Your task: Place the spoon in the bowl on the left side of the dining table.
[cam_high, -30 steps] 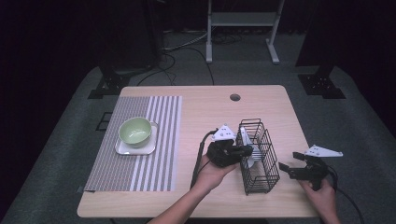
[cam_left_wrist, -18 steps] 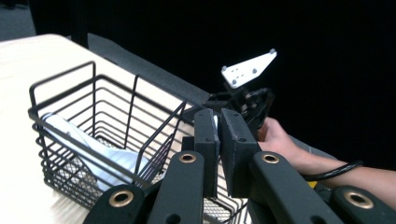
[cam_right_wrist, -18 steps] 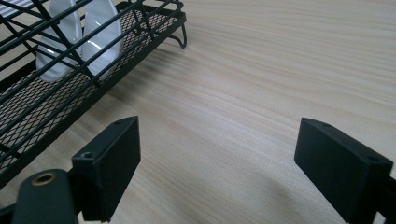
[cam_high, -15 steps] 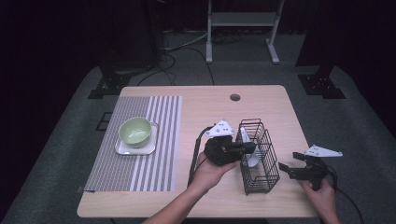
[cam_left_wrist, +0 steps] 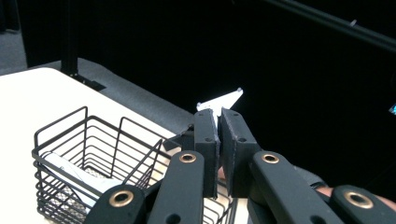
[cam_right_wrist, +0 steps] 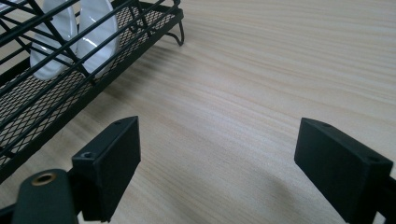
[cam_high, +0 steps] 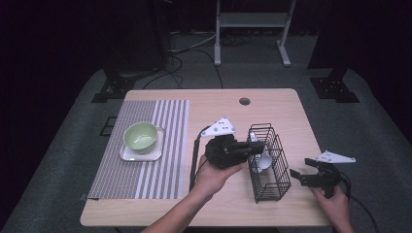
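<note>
left gripper (cam_high: pixel 256 145): jaws clenched, empty, above basket (cam_high: pixel 268 187) rim | right gripper (cam_high: pixel 305 171): jaws apart, empty, near table's (cam_high: pixel 272 104) right edge | spoon (cam_high: pixel 264 160) in basket

On my pale wooden worktop (cam_high: pixel 282 104), left of centre in the frame, a grey-and-white striped placemat (cam_high: pixel 145 160) lies flat. A green bowl (cam_high: pixel 140 136) sits on a white square plate (cam_high: pixel 141 152) upon the mat. A round cable hole (cam_high: pixel 244 101) marks the worktop's far edge.
</note>
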Available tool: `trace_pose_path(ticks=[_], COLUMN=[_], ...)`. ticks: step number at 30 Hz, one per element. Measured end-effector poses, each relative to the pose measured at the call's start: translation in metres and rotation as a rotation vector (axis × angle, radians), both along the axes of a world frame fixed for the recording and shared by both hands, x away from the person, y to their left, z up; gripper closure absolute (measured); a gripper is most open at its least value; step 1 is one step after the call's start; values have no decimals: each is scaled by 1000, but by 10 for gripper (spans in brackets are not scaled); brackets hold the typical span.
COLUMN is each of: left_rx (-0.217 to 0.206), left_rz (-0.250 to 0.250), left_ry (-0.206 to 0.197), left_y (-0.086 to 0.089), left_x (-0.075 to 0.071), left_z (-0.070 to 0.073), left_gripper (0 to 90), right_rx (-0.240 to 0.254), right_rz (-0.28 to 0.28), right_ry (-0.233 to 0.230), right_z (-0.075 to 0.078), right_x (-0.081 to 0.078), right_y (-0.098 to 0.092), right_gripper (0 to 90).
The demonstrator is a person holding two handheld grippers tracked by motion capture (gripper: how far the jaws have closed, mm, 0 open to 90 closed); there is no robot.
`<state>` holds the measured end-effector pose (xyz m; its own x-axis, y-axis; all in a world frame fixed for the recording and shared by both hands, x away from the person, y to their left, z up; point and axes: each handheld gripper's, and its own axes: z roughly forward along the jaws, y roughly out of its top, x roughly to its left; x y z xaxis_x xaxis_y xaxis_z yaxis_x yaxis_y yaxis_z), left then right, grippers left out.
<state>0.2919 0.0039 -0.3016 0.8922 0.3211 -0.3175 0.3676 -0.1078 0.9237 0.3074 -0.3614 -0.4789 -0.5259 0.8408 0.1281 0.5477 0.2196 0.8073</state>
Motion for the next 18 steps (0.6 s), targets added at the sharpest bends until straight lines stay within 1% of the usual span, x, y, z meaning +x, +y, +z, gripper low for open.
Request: trace_pose_path(ticks=[4, 10, 11, 12, 16, 18], left_rx=[-27, -50, -51, -51, -59, -63], left_rz=[5, 21, 32, 32, 57, 77], left_ry=[9, 7, 9, 9, 18, 23], left_y=[7, 20, 25, 25, 36, 45], left_x=[-1, -1, -1, -1, 1, 3], left_z=[5, 11, 11, 11, 11, 9], left_gripper=[858, 858, 858, 858, 858, 858], right_rx=[-3, -7, -10, -11, -13, -15], right_rz=[-1, -3, -4, -5, -7, -9], right_ry=[1, 2, 4, 4, 5, 9], right_z=[0, 0, -1, -1, -1, -1], right_x=[0, 1, 1, 1, 1, 1], right_y=[0, 0, 1, 1, 1, 1], right_gripper=[134, 134, 135, 134, 134, 134])
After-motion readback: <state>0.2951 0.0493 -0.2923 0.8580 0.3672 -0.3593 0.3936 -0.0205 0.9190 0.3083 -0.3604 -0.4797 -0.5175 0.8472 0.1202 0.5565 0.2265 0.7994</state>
